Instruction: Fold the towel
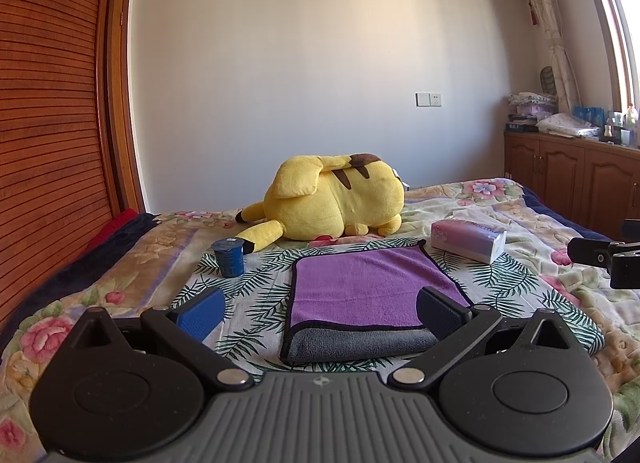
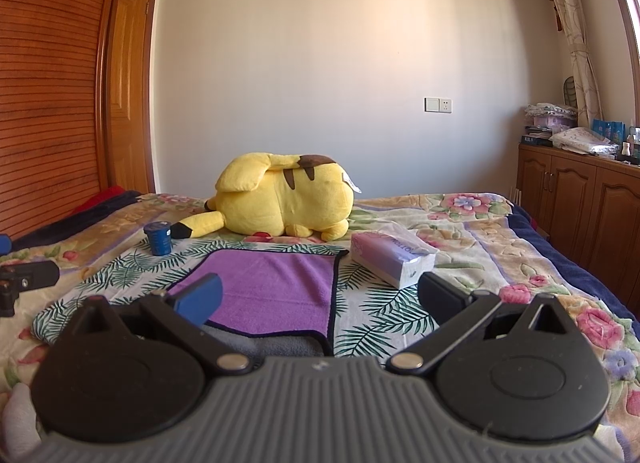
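Note:
A purple towel [image 1: 360, 291] with a dark border lies folded over on a leaf-patterned cloth [image 1: 256, 303] on the bed, its grey underside showing as a strip along the near edge. It also shows in the right wrist view [image 2: 276, 287]. My left gripper [image 1: 320, 313] is open and empty, just short of the towel's near edge. My right gripper [image 2: 320, 299] is open and empty, in front of the towel's near right corner. Neither touches the towel.
A yellow plush toy [image 1: 332, 199] lies behind the towel. A blue cup [image 1: 229, 257] stands at the towel's far left. A tissue pack [image 1: 468, 239] lies at its far right. Wooden cabinets [image 2: 580, 207] stand right of the bed, a slatted wardrobe [image 1: 48, 143] left.

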